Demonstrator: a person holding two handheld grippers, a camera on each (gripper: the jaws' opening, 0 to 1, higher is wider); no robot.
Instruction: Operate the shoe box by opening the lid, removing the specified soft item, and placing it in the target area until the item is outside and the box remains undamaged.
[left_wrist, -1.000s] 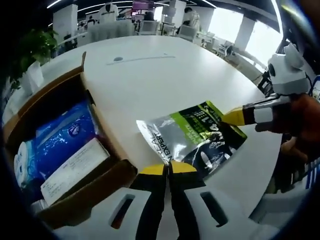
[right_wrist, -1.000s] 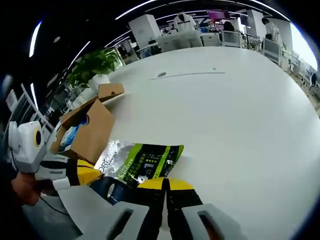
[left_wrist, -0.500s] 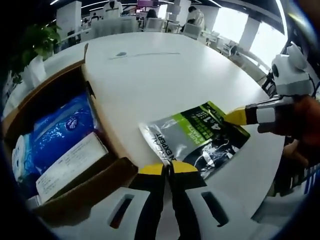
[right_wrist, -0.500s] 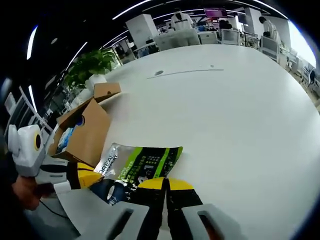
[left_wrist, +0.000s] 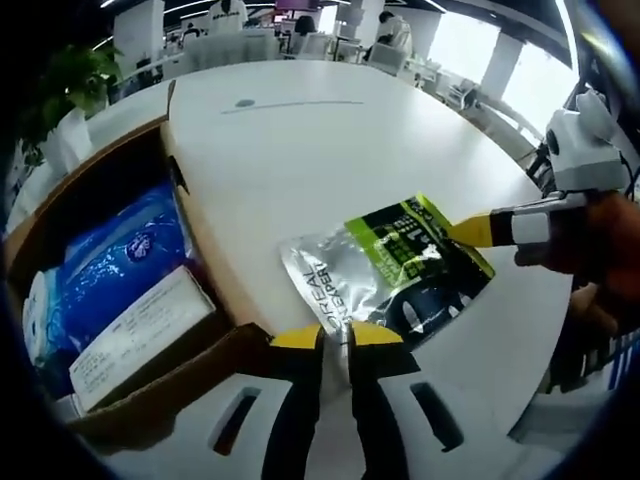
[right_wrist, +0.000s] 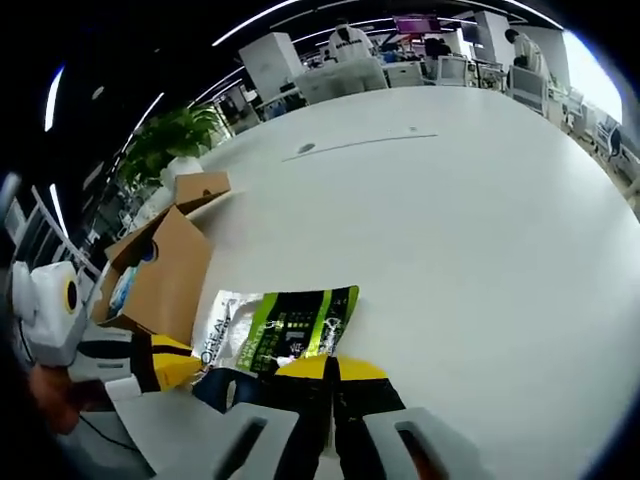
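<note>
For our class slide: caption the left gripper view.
Left gripper opens beside the silver-green pouch; right gripper pinches its corner.

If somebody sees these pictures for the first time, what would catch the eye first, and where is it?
The shiny green, silver and black pouch stands out first; it lies flat on the white table, with the right gripper shut on its edge. Beside it stands the open cardboard shoe box, with a blue packet inside. The left gripper is slightly open at the pouch's near edge.
</note>
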